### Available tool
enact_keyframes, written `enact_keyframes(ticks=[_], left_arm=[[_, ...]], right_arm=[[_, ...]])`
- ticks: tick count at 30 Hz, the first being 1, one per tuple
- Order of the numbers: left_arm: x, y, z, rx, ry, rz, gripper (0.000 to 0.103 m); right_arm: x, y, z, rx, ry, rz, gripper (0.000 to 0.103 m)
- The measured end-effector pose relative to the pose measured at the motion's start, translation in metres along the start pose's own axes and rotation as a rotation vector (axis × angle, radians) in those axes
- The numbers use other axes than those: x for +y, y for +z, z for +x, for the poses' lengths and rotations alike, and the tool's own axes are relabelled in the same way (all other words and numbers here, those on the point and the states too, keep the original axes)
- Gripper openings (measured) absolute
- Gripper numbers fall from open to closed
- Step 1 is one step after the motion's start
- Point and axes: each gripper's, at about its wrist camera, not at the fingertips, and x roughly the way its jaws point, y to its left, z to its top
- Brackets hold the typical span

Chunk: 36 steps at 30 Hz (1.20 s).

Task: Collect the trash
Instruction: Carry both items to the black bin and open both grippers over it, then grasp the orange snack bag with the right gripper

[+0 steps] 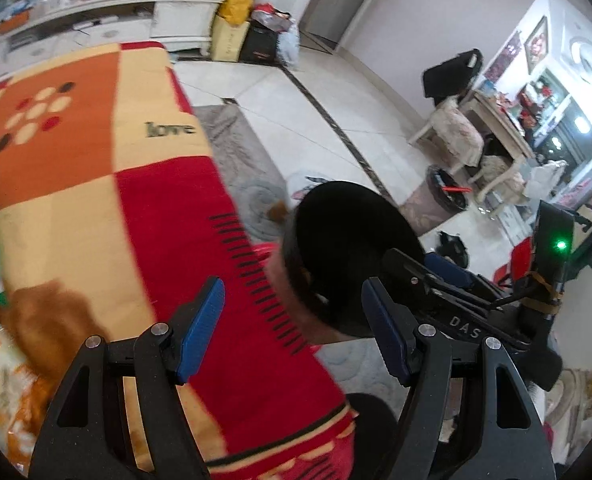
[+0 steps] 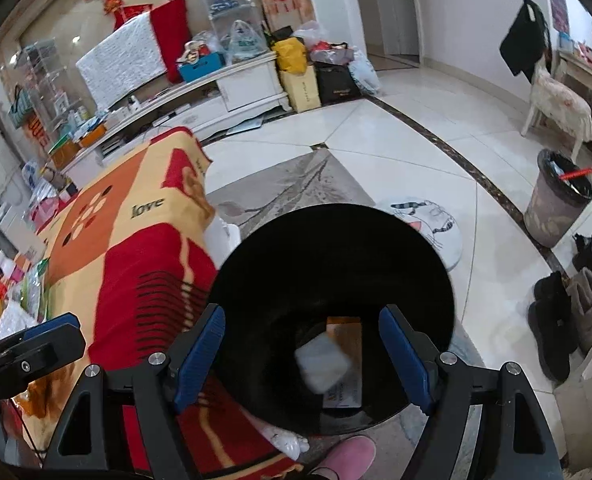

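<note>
A black round bin (image 2: 336,248) stands on the floor against the end of a table draped in a red, orange and yellow blanket (image 1: 96,184). My right gripper (image 2: 302,312) hangs open above the bin's mouth with nothing between its blue pads. Down inside the bin lie a blurred white scrap (image 2: 324,360) and a tan carton (image 2: 348,330). My left gripper (image 1: 292,292) is open and empty over the blanket's edge beside the bin (image 1: 348,232). The right gripper (image 1: 420,264) shows just right of it. Snack wrappers (image 1: 0,360) lie on the table at the left.
A second bin with a black liner (image 2: 556,204) stands on the tiled floor at the right, near dark shoes (image 2: 568,312) and a white chair (image 2: 556,100). A round cat cushion (image 2: 432,224) lies behind the black bin. A pink slipper (image 2: 348,456) is at the bottom edge.
</note>
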Motion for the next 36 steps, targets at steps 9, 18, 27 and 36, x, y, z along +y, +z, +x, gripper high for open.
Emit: enact_keyframes(ticks=[9, 18, 27, 36], left_arm=[[0.015, -0.022, -0.036, -0.060, 0.118, 0.023, 0.070], [0.042, -0.040, -0.072, -0.116, 0.214, 0.032, 0.070], [0.095, -0.060, -0.113, -0.144, 0.295, -0.025, 0.070], [0.162, -0.081, -0.156, -0.158, 0.400, -0.088, 0.070]], right_arm=[[0.040, -0.013, -0.005, 0.019, 0.046, -0.052, 0.077], [0.091, -0.024, -0.008, 0.034, 0.117, -0.120, 0.077], [0.151, -0.040, 0.001, 0.083, 0.209, -0.202, 0.077], [0.217, -0.059, 0.002, 0.132, 0.340, -0.321, 0.078]])
